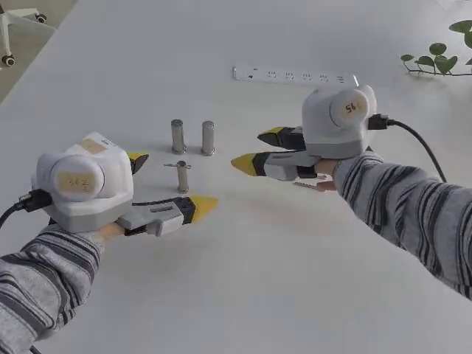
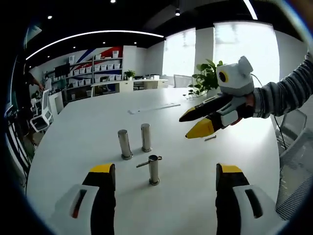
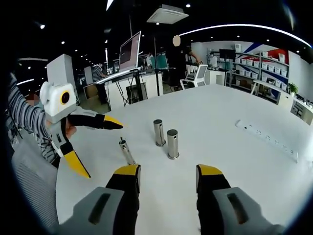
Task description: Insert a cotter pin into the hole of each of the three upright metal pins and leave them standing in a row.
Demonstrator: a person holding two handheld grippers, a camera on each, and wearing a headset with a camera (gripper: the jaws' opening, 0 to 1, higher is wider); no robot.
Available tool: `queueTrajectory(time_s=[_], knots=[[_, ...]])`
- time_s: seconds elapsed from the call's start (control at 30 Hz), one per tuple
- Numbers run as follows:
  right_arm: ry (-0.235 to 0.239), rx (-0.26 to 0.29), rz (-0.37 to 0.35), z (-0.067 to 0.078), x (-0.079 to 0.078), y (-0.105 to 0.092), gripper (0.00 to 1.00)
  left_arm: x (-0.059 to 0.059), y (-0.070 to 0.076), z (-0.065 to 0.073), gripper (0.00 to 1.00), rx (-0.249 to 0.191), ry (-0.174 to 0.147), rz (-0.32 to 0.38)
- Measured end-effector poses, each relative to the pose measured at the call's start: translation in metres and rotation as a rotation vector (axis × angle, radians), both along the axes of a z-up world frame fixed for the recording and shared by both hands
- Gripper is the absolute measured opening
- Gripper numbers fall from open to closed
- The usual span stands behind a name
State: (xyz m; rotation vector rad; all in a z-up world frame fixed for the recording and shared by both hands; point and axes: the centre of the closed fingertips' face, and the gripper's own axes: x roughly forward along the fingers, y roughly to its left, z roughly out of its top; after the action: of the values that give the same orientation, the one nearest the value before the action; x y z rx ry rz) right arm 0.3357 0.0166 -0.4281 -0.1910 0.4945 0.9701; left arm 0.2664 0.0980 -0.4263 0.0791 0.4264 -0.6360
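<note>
The front pin [image 1: 182, 177], a cotter pin [image 1: 177, 165] through its top, stands just before one bare pin [image 1: 178, 136] and a second bare pin [image 1: 208, 138], with the left gripper [image 2: 166, 171] and right gripper [image 3: 167, 171] flanking it, jaws apart and empty.

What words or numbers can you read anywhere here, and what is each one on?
"56", tilted: on the round sticker on the right tool.
Too blurred to read: the print on the round label on the left tool.
Too small to read: any markings on the power strip on the white table.
</note>
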Motion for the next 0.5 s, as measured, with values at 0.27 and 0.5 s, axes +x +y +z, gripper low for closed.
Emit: queueTrajectory(time_s=[0.27, 0.5], knots=[[0.022, 0.041, -0.047, -0.008, 0.025, 0.016, 0.42, -0.008, 0.003, 0.005, 0.94, 0.007, 0.002, -0.024], [0.022, 0.053, -0.035, -0.015, 0.037, 0.035, 0.39, -0.012, 0.001, 0.014, 0.99, 0.005, -0.017, -0.048]])
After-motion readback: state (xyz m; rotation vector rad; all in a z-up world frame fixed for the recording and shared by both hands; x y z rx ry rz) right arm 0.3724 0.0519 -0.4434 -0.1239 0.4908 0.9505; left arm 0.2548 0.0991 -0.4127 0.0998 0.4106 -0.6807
